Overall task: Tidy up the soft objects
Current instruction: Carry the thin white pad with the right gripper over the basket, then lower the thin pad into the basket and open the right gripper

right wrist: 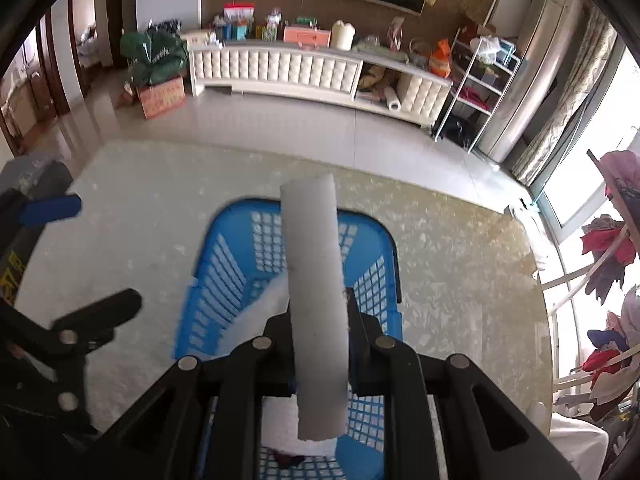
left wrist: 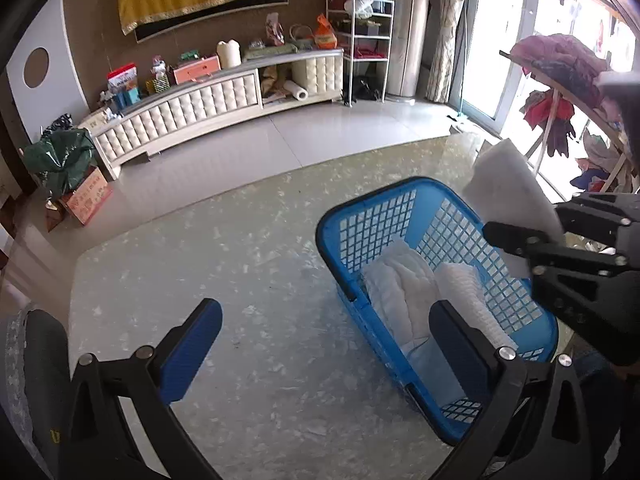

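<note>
right claw (right wrist: pixel 318 316) clamps foam slab (right wrist: pixel 316 300) edge-on above basket (right wrist: pixel 224 272), long axis pointing ahead; left claw (left wrist: pixel 324 320) gapes empty, beside basket.

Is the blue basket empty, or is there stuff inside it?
Not empty. The blue basket already holds white soft pieces, and the right gripper holds a white foam piece above it.
</note>
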The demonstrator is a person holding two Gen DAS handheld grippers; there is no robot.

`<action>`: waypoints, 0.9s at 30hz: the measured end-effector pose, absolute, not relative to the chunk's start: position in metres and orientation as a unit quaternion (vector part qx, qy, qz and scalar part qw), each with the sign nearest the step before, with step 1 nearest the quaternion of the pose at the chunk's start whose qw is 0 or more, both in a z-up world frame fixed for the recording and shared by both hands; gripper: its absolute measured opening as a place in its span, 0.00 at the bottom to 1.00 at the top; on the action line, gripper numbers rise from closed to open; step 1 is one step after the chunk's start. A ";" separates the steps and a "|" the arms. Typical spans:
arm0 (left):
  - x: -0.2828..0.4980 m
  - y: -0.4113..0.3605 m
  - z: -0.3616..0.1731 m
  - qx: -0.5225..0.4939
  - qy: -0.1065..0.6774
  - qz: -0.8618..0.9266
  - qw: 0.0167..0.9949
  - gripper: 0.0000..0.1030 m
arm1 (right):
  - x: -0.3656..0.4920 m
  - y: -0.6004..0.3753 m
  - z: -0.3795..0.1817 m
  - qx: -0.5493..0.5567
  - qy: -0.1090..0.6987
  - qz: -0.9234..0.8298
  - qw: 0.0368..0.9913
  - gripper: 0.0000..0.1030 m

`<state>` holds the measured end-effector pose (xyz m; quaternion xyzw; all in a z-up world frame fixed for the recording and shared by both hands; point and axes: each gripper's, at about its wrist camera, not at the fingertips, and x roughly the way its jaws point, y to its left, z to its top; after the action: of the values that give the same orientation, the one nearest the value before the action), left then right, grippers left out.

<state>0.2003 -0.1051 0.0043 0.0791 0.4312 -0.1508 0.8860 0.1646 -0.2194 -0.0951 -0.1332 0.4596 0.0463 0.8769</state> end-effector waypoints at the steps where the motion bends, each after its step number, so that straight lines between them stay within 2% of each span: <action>1: 0.202 -0.107 0.002 0.082 0.432 -0.152 0.885 1.00 | 0.167 -0.218 -0.102 -0.140 0.463 0.044 0.874 0.16; 14: 0.230 -0.115 -0.030 0.102 0.454 -0.144 0.873 1.00 | 0.189 -0.219 -0.157 -0.152 0.512 0.031 0.845 0.16; 17: 0.233 -0.116 -0.036 0.102 0.459 -0.144 0.871 1.00 | 0.189 -0.221 -0.159 -0.149 0.519 0.032 0.841 0.21; 19: 0.233 -0.116 -0.037 0.102 0.461 -0.144 0.870 1.00 | 0.189 -0.223 -0.160 -0.145 0.522 0.035 0.840 0.28; 21: 0.232 -0.116 -0.037 0.104 0.460 -0.145 0.870 1.00 | 0.190 -0.226 -0.157 -0.142 0.519 0.034 0.842 0.59; 23: 0.230 -0.116 -0.036 0.109 0.457 -0.145 0.871 1.00 | 0.186 -0.226 -0.151 -0.132 0.513 0.045 0.847 0.73; 27: 0.226 -0.111 -0.031 0.103 0.453 -0.143 0.874 1.00 | 0.182 -0.227 -0.144 -0.133 0.502 0.046 0.853 0.79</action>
<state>0.2261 -0.1111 -0.0310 0.1028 0.4533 -0.1432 0.8738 0.1823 -0.2268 -0.1443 -0.1333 0.5020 0.0463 0.8533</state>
